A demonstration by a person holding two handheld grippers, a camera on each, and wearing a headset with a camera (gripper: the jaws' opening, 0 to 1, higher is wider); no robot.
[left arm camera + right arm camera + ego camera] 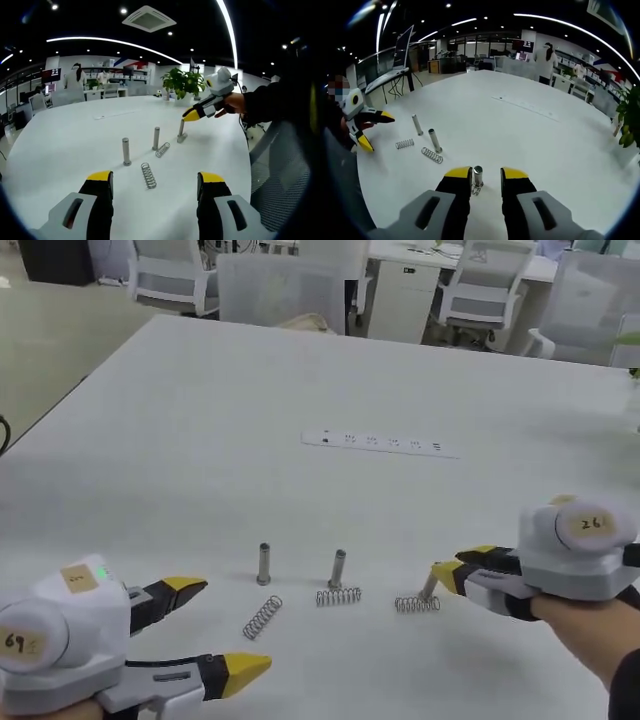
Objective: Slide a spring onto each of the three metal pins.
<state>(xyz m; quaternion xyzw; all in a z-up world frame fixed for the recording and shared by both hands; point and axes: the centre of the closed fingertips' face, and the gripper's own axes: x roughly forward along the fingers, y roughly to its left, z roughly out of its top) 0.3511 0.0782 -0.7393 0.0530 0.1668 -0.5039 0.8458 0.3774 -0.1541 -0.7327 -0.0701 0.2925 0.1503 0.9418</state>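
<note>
Three short metal pins stand upright in a row on the white table: left pin [264,563], middle pin [339,567], right pin [428,586]. A loose spring lies in front of each: [262,616], [338,596], [417,604]. My right gripper [447,575] is open, and its jaws stand either side of the right pin [478,176] with a gap; that pin's spring [476,190] lies at its base. My left gripper [220,630] is open and empty, low over the table, just short of the left spring [148,175].
A flush white power strip [380,443] is set into the table [200,420] beyond the pins. Office chairs [285,290] stand along the far edge. A potted plant [182,82] stands past the table's end.
</note>
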